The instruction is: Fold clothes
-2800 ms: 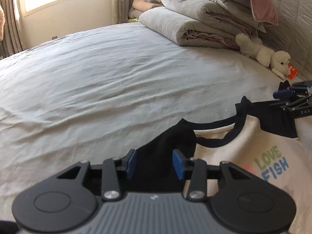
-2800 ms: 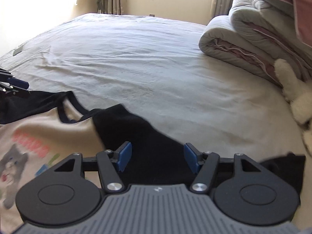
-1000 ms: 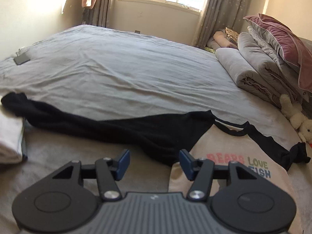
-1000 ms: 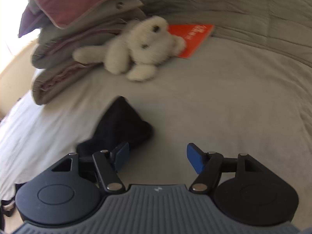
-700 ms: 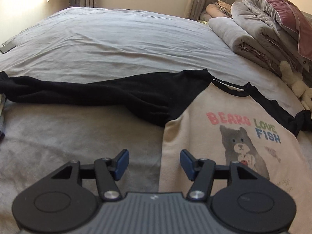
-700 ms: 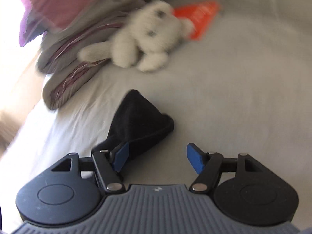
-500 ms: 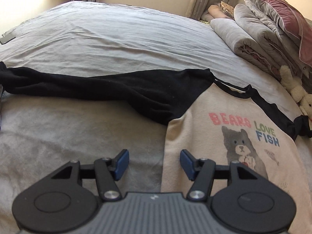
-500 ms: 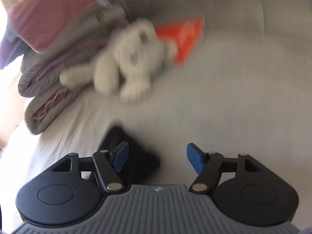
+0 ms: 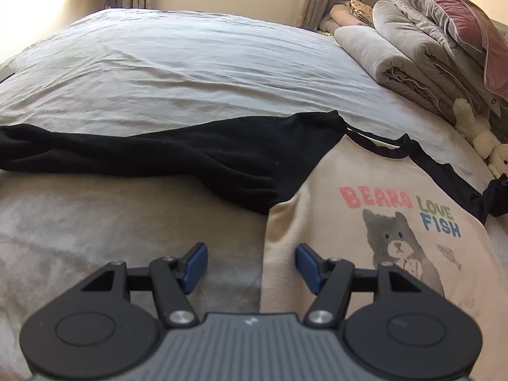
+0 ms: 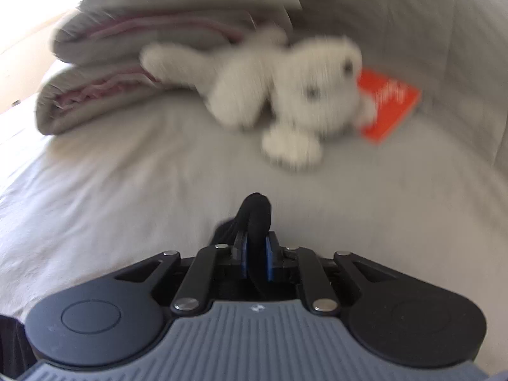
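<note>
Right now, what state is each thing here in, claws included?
Left claw: open, holding nothing.
Right claw: shut on the black sleeve cuff.
Bear shirt: spread flat, print up, unfolded.
Left black sleeve: stretched out sideways.
Quilts: folded, stacked.
White plush toy: lying down.

A grey bed sheet (image 9: 177, 73) spreads far and left, folded quilts (image 9: 409, 60) under a pink pillow (image 9: 457, 19) at right, a white plush toy (image 10: 279, 89) lying against an orange booklet (image 10: 390, 108).

Cream, black-sleeved shirt (image 9: 365, 209) flat on bed (image 9: 190, 70)
</note>
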A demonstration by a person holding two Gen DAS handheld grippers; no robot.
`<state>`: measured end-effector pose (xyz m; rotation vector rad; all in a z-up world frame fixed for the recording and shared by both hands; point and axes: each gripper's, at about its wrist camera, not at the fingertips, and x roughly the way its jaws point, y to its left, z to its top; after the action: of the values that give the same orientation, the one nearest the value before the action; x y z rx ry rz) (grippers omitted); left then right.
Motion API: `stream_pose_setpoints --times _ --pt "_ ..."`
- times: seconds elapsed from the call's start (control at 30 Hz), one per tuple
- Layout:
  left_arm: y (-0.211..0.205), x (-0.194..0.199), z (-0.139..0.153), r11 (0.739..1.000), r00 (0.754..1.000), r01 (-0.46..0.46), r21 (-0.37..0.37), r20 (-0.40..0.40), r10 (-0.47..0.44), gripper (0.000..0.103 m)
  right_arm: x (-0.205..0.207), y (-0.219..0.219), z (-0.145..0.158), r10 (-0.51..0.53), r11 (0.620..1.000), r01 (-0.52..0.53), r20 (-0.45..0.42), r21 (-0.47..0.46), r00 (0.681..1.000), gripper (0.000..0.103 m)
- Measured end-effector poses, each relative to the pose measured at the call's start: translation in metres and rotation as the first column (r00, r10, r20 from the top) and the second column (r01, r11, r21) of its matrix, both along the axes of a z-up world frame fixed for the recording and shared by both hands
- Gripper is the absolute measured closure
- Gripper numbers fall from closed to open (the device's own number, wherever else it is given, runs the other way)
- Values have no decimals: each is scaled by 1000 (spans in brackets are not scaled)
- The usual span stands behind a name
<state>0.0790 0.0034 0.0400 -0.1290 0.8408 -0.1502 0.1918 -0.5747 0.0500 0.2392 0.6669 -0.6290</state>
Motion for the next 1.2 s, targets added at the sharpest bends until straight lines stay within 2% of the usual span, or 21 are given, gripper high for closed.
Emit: stream_pose_setpoints --times 0.07,0.13,0.2,0.27,0.33,0.4,0.47,0.5,0.57,0.6,0.63,0.67,0.7,0.77,0.93,0.97,1.03,1.07,1.13,1.2 --pt "-1 -1 1 1000 1000 1 4 2 -1 40 -23 0 29 32 999 -27 120 -40 992 91" --pt "-2 -2 2 1000 1000 3 -8 0 -3 40 -60 4 58 104 992 -80 286 -94 953 91" --pt "-3 -3 3 1000 1000 5 -19 1 -5 40 -96 6 70 166 980 -110 375 -167 912 91" --pt "-5 -3 3 1000 1000 8 -16 2 -8 40 -119 -7 61 141 986 -101 334 -132 932 90" --pt "-7 -4 2 1000 1000 13 -5 -1 -13 40 -134 -31 25 102 995 -99 219 -24 970 89" --pt "-7 -5 1 1000 1000 18 1 -3 -18 40 -157 -52 -15 1 998 -10 122 69 993 89" --pt "-6 -5 1 1000 1000 19 1 -3 -19 40 -191 -67 -45 -79 986 57 133 157 988 89" --pt "-5 -5 1 1000 1000 20 2 -3 -20 40 -207 -71 -51 -82 981 44 198 190 977 89" --pt "-6 -4 0 1000 1000 21 6 -3 -21 40 -220 -77 -49 -100 973 47 228 227 968 87" --pt "-7 -4 0 1000 1000 22 8 -2 -22 40 -211 -76 -42 -85 977 40 213 210 973 77" --pt "-8 -3 -1 1000 1000 23 11 -2 -23 40 -203 -75 -35 -71 980 32 198 194 978 74" --pt "-9 -3 -1 1000 1000 25 17 0 -25 39 -194 -74 -28 -57 984 24 182 178 982 66" --pt "-11 -3 -2 999 1000 27 25 2 -27 39 -186 -73 -22 -45 986 18 166 164 985 53" --pt "-13 -3 -2 999 999 33 38 6 -34 38 -166 -72 -18 -47 985 26 118 171 992 41" --pt "-13 -3 -2 998 999 41 44 9 -42 38 -115 -70 -9 -50 981 50 -1 188 999 39" --pt "-13 -3 -2 998 999 41 40 8 -41 38 -105 -69 -8 -50 980 54 -25 191 998 40" --pt "-12 -3 -2 998 999 42 36 8 -42 38 -85 -68 -4 -51 978 64 -73 196 996 83" --pt "-11 -3 -2 999 999 41 34 8 -41 38 -77 -67 -2 -53 977 69 -87 200 995 93" --pt "-10 -3 -2 999 999 35 30 6 -36 38 -93 -58 15 -50 978 43 31 203 998 94" --pt "-10 -4 0 999 999 35 24 7 -35 38 -116 -44 38 -26 988 1 167 152 986 94"
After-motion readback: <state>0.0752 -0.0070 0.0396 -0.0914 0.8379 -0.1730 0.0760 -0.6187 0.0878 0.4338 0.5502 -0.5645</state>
